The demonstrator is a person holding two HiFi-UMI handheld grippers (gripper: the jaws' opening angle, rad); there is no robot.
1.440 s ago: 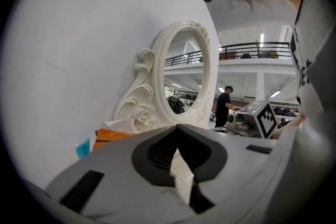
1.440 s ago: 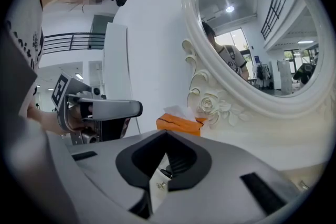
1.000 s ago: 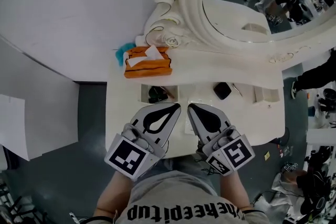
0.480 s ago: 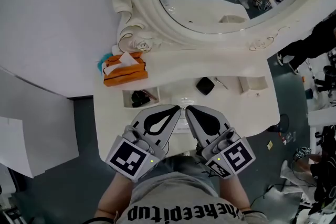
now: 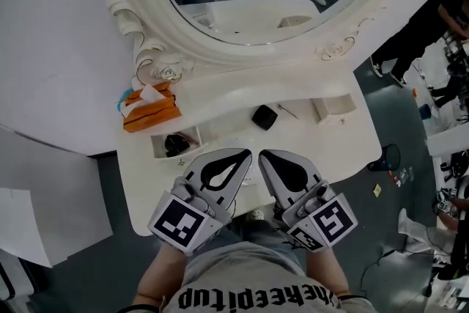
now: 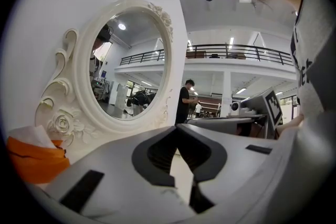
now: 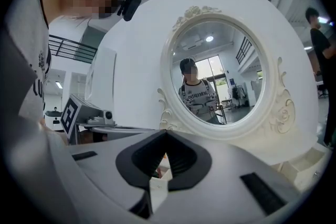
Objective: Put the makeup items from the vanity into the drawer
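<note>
Head view looks steeply down on the counter. Both gripper views look forward from counter height, sharing the mirror close ahead.

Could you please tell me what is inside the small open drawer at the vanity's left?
A dark object lies toward the left of the drawer; the right part shows bare. What the object is cannot be told, and anything beneath it is covered.

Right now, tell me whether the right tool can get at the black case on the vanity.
Probably yes. The black case lies in the open on the vanity, just ahead of the right tool, with nothing between them. The tool is shut, so it would have to open first.
</note>
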